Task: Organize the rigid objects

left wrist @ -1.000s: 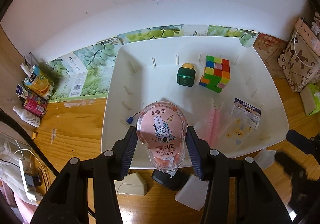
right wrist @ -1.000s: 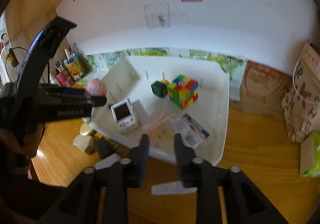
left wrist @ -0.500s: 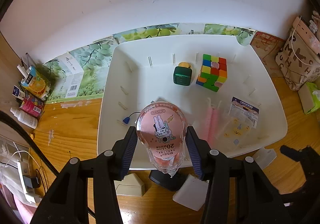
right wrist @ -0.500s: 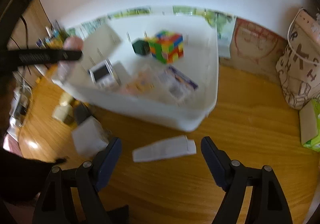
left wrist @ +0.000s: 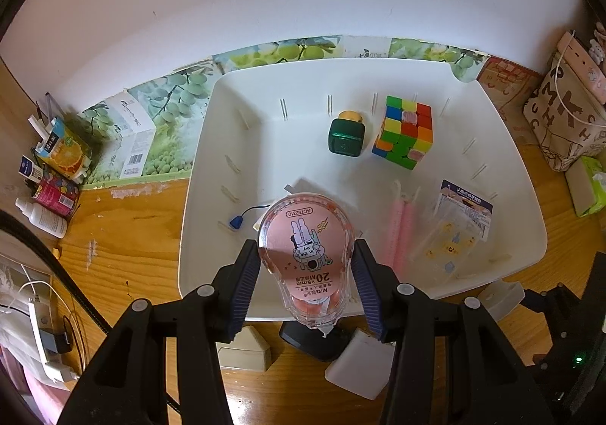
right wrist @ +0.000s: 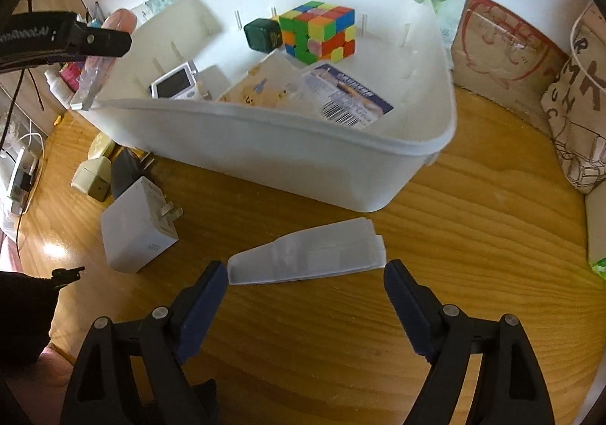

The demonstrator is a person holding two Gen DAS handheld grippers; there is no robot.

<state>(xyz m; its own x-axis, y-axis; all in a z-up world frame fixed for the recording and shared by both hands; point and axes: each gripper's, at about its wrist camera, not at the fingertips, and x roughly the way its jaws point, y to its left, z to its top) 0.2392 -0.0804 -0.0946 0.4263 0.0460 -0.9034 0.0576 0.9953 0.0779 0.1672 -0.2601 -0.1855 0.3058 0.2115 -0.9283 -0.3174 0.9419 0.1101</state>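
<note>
The left hand-held gripper (left wrist: 306, 273) is clamped on a pink tape dispenser (left wrist: 305, 254), hanging over the near edge of the white bin (left wrist: 530, 197). The right hand-held gripper (right wrist: 306, 296) has just been spreading its jaws and now straddles a flat white wedge (right wrist: 306, 254) on the counter (right wrist: 473, 235) just in front of the bin, pads not touching it yet. Honestly the wedge looks sketchy: thin, smooth plastic, tapered at one end, lying lengthwise across the gap, so the pads could slip off it or just shove it along the glossy wood. The dispenser is a rounded clear shell, so it could twist out too. The bin already holds a cube (left wrist: 403, 137), hard and blocky.
</note>
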